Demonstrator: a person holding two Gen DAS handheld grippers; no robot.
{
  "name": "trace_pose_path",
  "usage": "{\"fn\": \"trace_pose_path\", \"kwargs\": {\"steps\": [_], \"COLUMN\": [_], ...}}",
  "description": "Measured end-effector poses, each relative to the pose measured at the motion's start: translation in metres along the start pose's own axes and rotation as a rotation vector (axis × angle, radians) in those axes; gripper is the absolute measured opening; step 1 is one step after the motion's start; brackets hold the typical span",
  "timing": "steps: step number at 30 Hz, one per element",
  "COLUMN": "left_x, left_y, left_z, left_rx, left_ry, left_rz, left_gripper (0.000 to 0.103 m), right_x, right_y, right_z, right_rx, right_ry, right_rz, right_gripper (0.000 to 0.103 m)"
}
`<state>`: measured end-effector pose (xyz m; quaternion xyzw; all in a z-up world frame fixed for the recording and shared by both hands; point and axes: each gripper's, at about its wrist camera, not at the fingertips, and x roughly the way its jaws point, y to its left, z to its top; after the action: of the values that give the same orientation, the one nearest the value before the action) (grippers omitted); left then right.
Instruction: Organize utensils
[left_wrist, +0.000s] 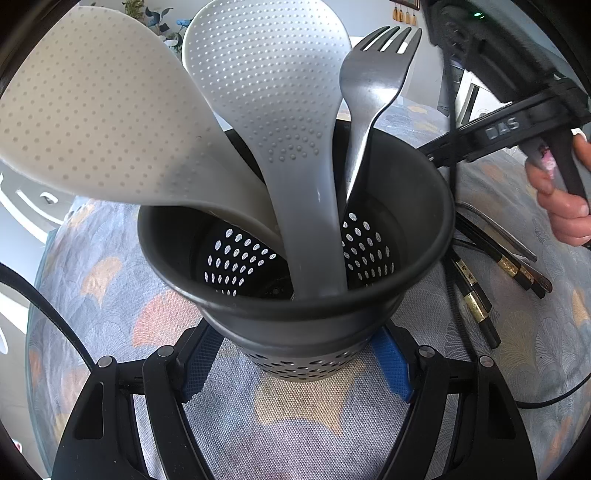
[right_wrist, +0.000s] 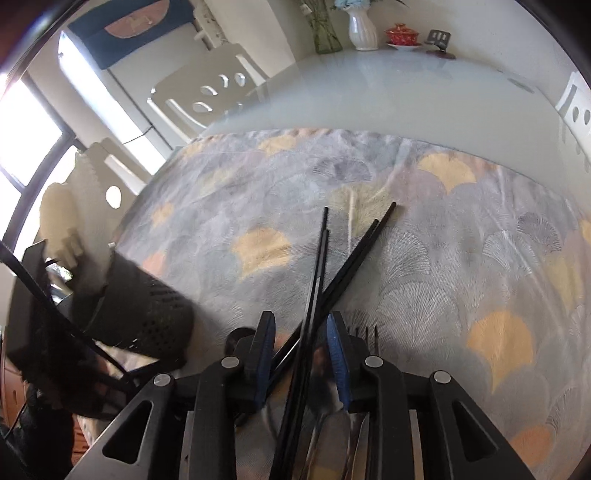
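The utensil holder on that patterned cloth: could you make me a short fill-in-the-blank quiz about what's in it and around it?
1. The black perforated utensil holder contains two rice paddles and one ____.
2. The left tool grips the holder near its ____.
3. The black chopsticks between the right tool fingers number ____.

Missing words: fork; base; four
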<state>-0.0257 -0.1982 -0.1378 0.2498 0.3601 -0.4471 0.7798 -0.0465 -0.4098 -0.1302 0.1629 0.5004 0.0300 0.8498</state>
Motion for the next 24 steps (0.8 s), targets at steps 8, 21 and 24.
{"fn": "trace_pose_path", "kwargs": {"steps": [8, 21, 24], "left_x": [0.000, 0.000, 0.000], "left_y": [0.000, 0.001, -0.001], "left_z": [0.000, 0.001, 0.001], "left_rx": [-0.001, -0.018, -0.022], "left_ry": [0.001, 0.009, 0.010], "left_rz": [-0.001, -0.025, -0.029], "left_gripper": [0.076, 0.076, 0.076], "right_x": [0.005, -0.049, -0.067], "right_y": [-0.002, 0.000, 0.001], "right_z": [-0.001, -0.021, -0.027], "right_rx": [-0.011, 0.011, 0.016], "right_ry": [-0.039, -0.127, -0.134], "right_rz": [-0.008, 0.068, 0.072], "right_gripper": [0.014, 0.006, 0.006]}}
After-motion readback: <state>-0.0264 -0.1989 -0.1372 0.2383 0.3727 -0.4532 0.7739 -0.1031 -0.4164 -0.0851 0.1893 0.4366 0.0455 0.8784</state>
